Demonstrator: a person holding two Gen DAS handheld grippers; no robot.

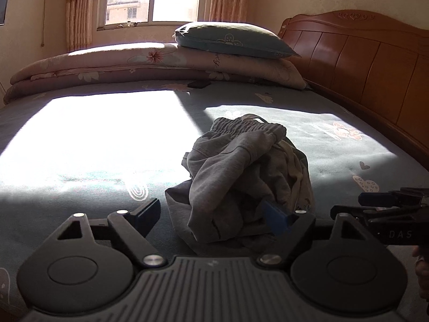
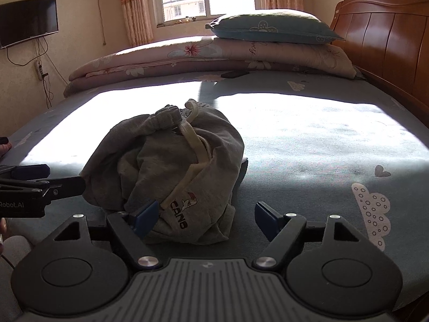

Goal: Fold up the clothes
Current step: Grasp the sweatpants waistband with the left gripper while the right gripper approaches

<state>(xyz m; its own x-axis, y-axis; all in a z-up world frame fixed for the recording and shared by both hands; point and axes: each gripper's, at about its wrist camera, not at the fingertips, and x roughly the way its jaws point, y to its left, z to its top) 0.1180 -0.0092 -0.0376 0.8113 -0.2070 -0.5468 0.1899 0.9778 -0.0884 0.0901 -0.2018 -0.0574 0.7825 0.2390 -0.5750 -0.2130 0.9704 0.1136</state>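
Observation:
A crumpled grey garment (image 1: 241, 171) with an elastic waistband lies in a heap on the teal bed sheet (image 1: 348, 155). In the right wrist view the garment (image 2: 166, 166) shows a cream drawstring (image 2: 193, 139) and a printed logo (image 2: 185, 209). My left gripper (image 1: 211, 214) is open around the heap's near edge; its right pad (image 1: 276, 218) touches the cloth and its left pad (image 1: 148, 212) stands clear. My right gripper (image 2: 206, 218) is open too, with its left pad (image 2: 144, 218) against the cloth and its right pad (image 2: 266, 220) free. Each gripper also shows at the edge of the other's view.
A folded floral quilt (image 1: 107, 67) and a teal pillow (image 1: 233, 40) lie at the far side of the bed. A wooden headboard (image 1: 362, 64) runs along the right. A small dark object (image 1: 198, 84) rests near the quilt. A wall TV (image 2: 26, 21) hangs at left.

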